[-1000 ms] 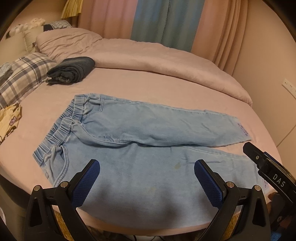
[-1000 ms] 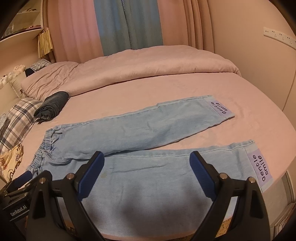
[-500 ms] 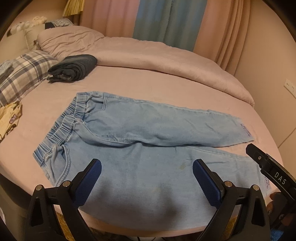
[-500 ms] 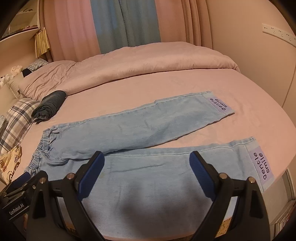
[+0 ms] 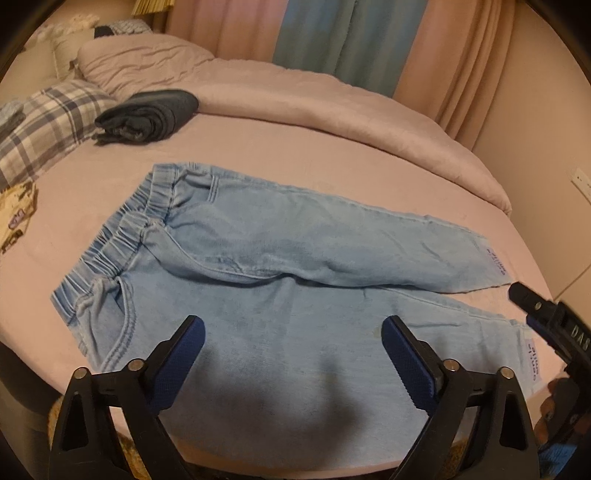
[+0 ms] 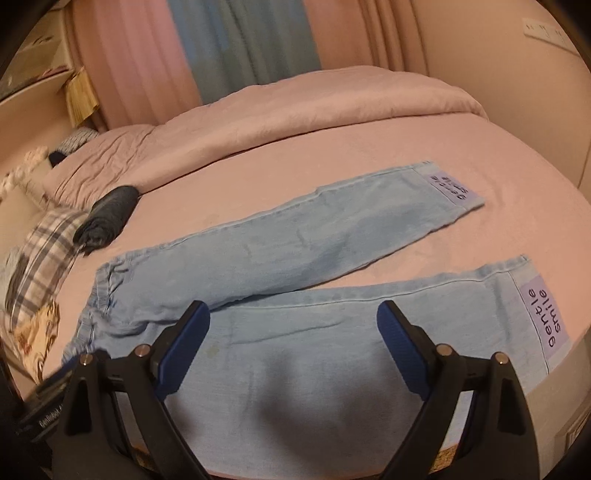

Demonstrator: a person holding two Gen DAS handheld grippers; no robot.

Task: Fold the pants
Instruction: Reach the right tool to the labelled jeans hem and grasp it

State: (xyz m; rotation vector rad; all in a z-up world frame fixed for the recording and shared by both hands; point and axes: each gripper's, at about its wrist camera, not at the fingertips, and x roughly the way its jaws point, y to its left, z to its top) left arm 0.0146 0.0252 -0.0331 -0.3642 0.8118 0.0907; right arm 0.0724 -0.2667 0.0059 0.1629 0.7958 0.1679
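I see a bed point(image 5: 110, 206) with a pink sheet that fills most of the room. At its far side lies a bunched pink duvet point(image 5: 332, 110). Behind it hang pink curtains point(image 6: 140, 70) with a blue panel point(image 6: 243, 48) between them (no window is visible). On the left are a plaid pillow point(image 5: 48, 122) and a shelf point(image 6: 33, 85). The right wall point(image 6: 517, 74) is beige, with a white socket strip point(image 6: 546, 33). The light is warm and dim.
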